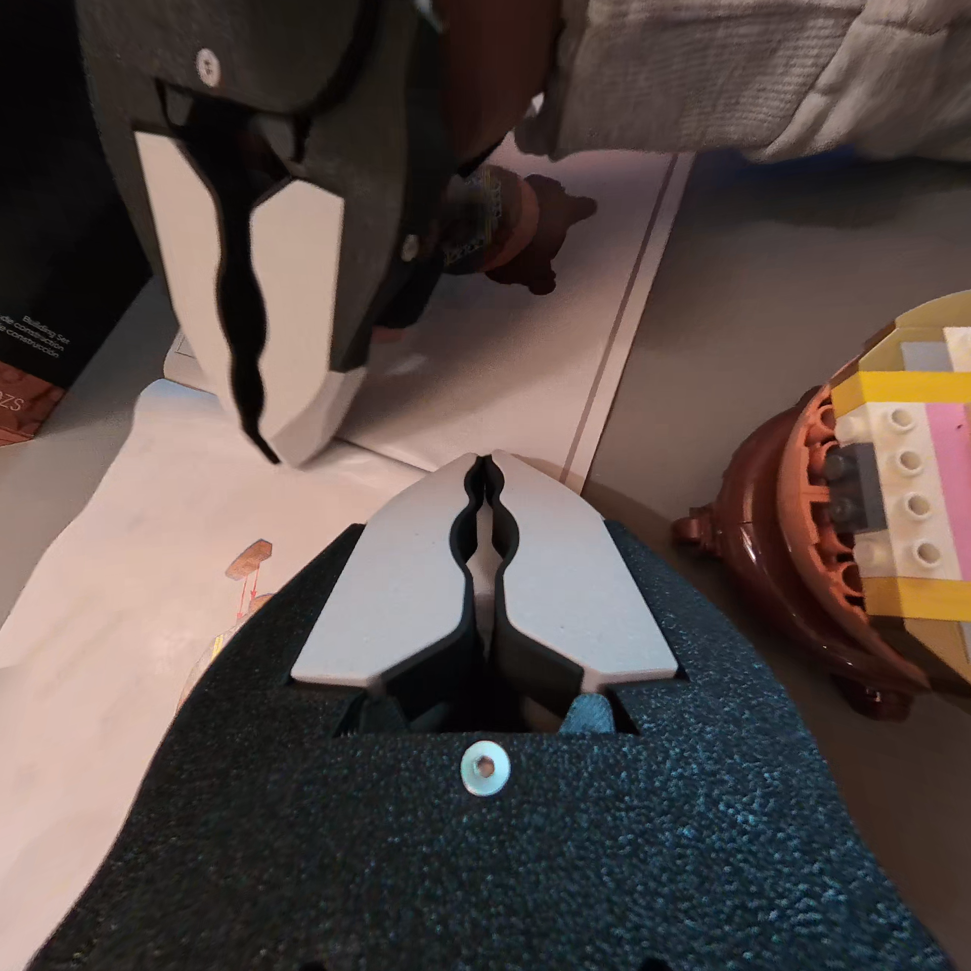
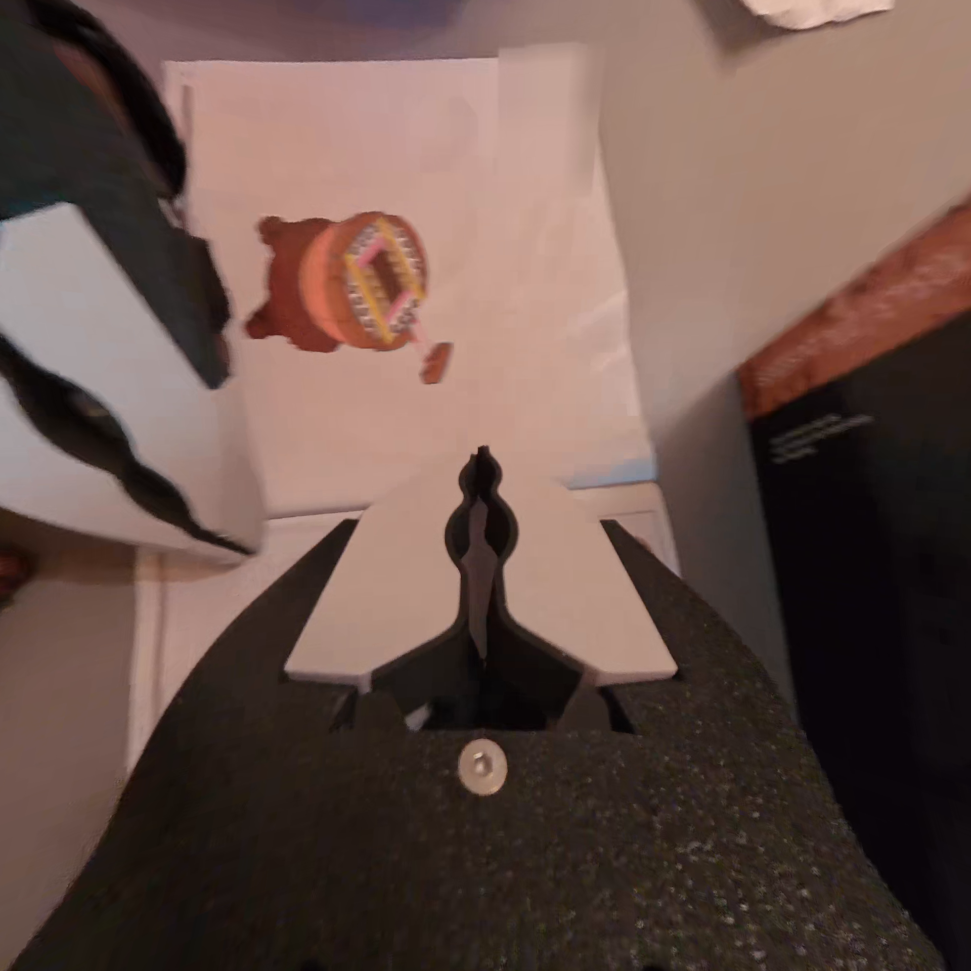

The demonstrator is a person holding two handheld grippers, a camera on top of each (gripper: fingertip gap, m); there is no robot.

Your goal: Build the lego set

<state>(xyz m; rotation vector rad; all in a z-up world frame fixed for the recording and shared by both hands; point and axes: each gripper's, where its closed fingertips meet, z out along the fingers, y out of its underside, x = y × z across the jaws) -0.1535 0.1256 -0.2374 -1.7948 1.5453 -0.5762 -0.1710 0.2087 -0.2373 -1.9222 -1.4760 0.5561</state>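
A partly built round lego model (image 1: 851, 504) with a brown footed base and yellow, white and pink bricks lies on its side at the right of the left wrist view. The open instruction booklet (image 1: 473, 341) lies on the table; it also shows in the right wrist view (image 2: 473, 210) with a printed picture of the model (image 2: 341, 283). My left gripper (image 1: 483, 462) is shut with its tip at the booklet's page edge. My right gripper (image 2: 482, 452) is shut over the booklet; in the left wrist view it (image 1: 262, 446) points down onto the page. Whether either pinches a page I cannot tell.
A black set box (image 1: 47, 236) stands at the booklet's side; it also shows at the right of the right wrist view (image 2: 867, 551). A person's pale sleeve (image 1: 735, 79) reaches across the top. Grey table (image 1: 762, 315) lies between booklet and model. The tips of one gripper are about 8 cm away from the tips of the other.
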